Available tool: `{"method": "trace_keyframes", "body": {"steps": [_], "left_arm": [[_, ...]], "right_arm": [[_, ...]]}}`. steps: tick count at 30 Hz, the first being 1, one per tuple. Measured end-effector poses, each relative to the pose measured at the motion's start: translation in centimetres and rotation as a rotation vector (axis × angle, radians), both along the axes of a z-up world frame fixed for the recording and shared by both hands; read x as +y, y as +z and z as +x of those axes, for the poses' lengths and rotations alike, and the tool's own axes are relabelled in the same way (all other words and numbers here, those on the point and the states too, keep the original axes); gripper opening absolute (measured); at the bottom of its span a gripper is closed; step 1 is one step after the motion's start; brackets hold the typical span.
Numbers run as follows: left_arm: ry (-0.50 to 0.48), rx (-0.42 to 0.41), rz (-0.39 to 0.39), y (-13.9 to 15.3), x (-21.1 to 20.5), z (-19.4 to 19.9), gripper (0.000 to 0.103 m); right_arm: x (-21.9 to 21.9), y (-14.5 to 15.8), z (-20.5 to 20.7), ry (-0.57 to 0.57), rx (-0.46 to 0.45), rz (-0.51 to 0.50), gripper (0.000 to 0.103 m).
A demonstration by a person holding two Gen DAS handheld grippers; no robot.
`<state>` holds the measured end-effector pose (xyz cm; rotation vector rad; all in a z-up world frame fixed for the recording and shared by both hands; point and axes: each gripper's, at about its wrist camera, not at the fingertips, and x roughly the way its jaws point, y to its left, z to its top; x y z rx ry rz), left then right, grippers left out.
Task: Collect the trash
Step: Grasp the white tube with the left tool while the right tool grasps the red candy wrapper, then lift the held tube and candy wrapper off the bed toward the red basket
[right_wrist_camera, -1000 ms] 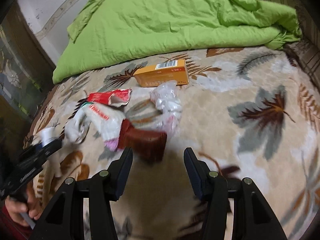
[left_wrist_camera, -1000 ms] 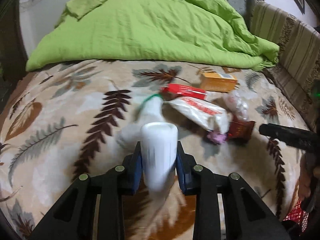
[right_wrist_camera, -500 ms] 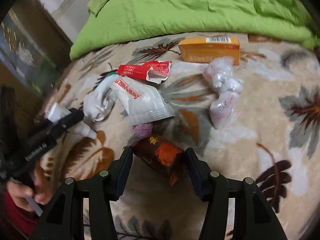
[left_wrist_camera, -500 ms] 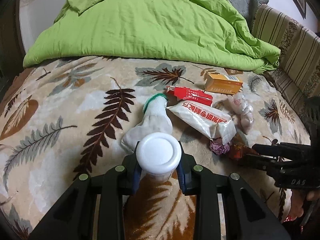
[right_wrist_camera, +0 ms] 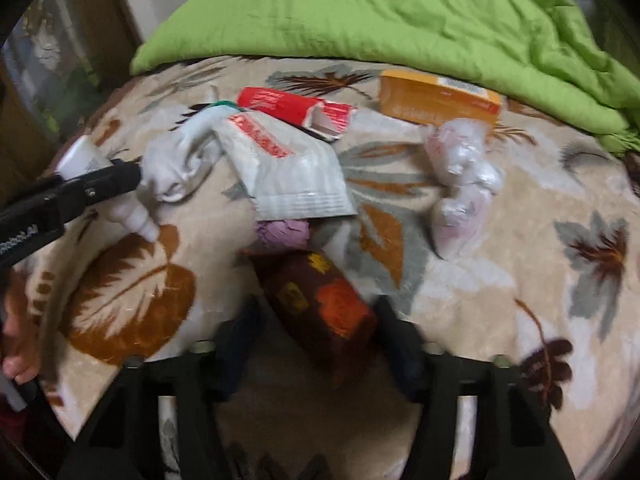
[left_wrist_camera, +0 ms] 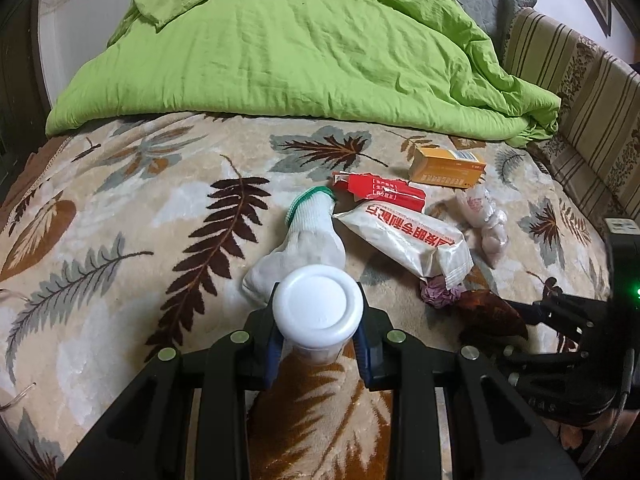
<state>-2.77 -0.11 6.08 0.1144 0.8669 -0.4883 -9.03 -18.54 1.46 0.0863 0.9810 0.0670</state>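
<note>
My left gripper (left_wrist_camera: 318,350) is shut on a white plastic bottle (left_wrist_camera: 318,312), held base-up just above the bed; the bottle also shows in the right wrist view (right_wrist_camera: 120,204). My right gripper (right_wrist_camera: 316,328) is open with its jaws on both sides of a dark brown snack wrapper (right_wrist_camera: 320,304), which also shows in the left wrist view (left_wrist_camera: 490,314). Beyond lie a white glove (left_wrist_camera: 304,244), a white printed packet (left_wrist_camera: 408,236), a red torn carton (left_wrist_camera: 380,192), an orange box (left_wrist_camera: 448,166), a crumpled clear bag (left_wrist_camera: 484,220) and a purple wad (left_wrist_camera: 438,294).
A leaf-patterned blanket (left_wrist_camera: 120,240) covers the bed. A green duvet (left_wrist_camera: 300,48) is heaped at the far side. A striped sofa back (left_wrist_camera: 584,92) runs along the right. Dark furniture (right_wrist_camera: 60,60) stands at the left in the right wrist view.
My left gripper has tipped the bottle so its base faces the camera and has lifted it slightly. My right gripper has moved in around the brown wrapper.
</note>
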Motion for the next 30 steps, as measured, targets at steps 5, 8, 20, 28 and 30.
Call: {"method": "trace_keyframes", "body": {"steps": [5,8,20,28,30], "left_arm": [[-0.002,-0.004,0.006,0.0,-0.2,-0.3,0.029],[-0.013,-0.003,-0.002,0.2,-0.4,-0.5,0.029],[-0.045,-0.051,0.012,1.1,-1.2,-2.9,0.029],[-0.075,-0.107,-0.041,3.8,-1.0,-5.5,0.029],[-0.088,-0.120,-0.054,4.4,-1.1,-6.2,0.029]], "right_arm": [[0.1,0.5,-1.5,-0.076,-0.051,0.084,0.043],[1.3,1.3,-2.2,-0.077,-0.085,0.043,0.043],[0.6,4.8,-4.8,-0.212,-0.171,-0.011,0.043],[-0.1,6.1,-7.1,-0.275,-0.186,-0.031,0.043],[-0.5,6.5,-7.3,-0.289,-0.202,-0.045,0.043]]}}
